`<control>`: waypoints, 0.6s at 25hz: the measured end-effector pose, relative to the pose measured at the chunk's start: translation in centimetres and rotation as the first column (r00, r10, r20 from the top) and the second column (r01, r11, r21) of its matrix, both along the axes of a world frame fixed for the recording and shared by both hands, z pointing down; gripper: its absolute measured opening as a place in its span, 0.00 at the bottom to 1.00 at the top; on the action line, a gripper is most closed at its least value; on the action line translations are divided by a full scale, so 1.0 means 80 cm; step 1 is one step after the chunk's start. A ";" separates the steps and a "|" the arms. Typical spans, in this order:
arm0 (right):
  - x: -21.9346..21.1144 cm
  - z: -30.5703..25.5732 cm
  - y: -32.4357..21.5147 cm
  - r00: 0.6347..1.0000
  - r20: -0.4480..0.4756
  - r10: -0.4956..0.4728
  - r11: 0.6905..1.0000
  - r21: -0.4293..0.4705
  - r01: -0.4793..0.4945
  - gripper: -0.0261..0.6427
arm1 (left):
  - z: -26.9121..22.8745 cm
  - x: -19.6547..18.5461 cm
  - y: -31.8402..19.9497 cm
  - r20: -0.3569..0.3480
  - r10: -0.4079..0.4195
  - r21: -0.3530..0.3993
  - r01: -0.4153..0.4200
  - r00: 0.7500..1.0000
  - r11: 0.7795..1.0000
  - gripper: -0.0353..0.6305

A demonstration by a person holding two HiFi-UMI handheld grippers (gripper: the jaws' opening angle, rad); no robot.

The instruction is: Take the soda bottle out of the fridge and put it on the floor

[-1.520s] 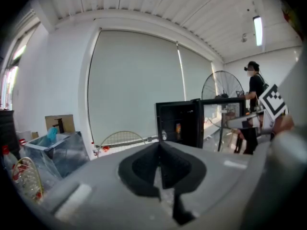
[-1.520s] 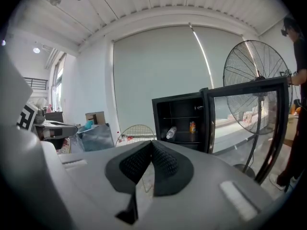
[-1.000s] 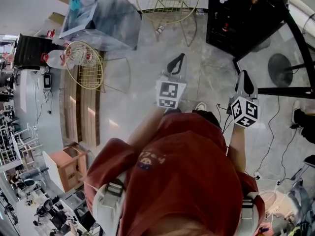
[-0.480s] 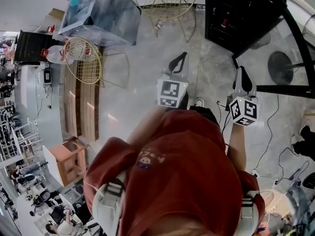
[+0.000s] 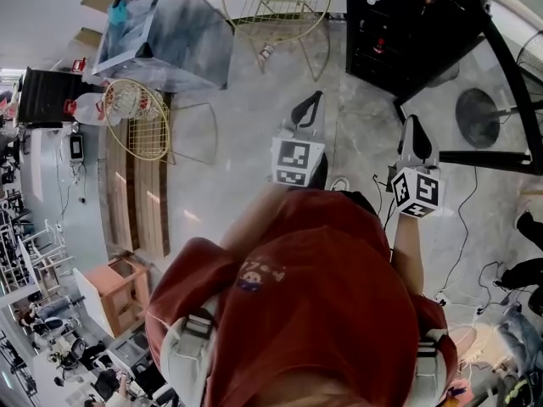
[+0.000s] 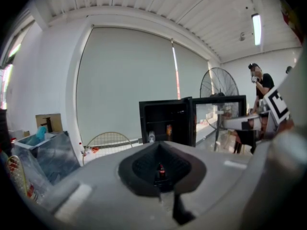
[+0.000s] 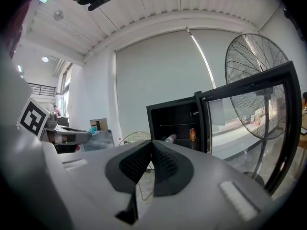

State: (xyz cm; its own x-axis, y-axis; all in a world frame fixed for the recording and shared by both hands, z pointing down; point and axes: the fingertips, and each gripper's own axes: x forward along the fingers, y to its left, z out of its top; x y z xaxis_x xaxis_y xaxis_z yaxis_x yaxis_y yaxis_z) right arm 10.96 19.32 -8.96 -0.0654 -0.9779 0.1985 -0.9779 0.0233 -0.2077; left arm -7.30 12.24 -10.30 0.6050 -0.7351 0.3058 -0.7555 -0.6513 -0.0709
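Since a second ago the black, glass-doored fridge (image 5: 428,58) has slid leftward in the head view, nearer both tools. The approach is under way and nothing else is done: no reach inside, no lift, no set-down on the grey marble floor (image 5: 254,117). The left gripper (image 5: 312,100) has its jaws a slit apart with nothing between them, and the right gripper (image 5: 414,124) is closed on nothing. Inside the open fridge, an upper shelf carries a clear plastic bottle (image 7: 170,138) lying on its side and an orange can (image 7: 192,134) standing upright. Lower down (glimpsed through the left jaws' slit) stands a small dark, red-capped bottle (image 6: 161,169), probably the soda bottle, well apart from either gripper.
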 end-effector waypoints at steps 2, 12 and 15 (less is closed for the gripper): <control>0.003 0.001 -0.015 1.000 -0.009 0.025 1.000 -0.013 -0.025 0.04 | 0.000 -0.002 -0.016 -0.004 0.005 0.006 -0.005 1.000 1.000 0.05; -0.011 0.000 -0.111 0.990 -0.053 0.129 0.990 -0.044 -0.131 0.04 | -0.001 -0.023 -0.128 -0.016 0.071 0.048 -0.070 0.997 0.996 0.05; -0.016 -0.006 -0.142 0.979 -0.096 0.181 0.983 -0.025 -0.185 0.04 | -0.001 -0.029 -0.165 -0.028 0.099 0.051 -0.098 0.995 0.994 0.05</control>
State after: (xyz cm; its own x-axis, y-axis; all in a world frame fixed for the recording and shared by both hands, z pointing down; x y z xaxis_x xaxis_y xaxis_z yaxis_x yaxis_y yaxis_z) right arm 9.66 7.97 -9.46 0.1343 -0.9643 0.2283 -0.9801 -0.1633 -0.1131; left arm -9.63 -0.94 -10.36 0.6838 -0.6852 0.2507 -0.6900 -0.7190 -0.0834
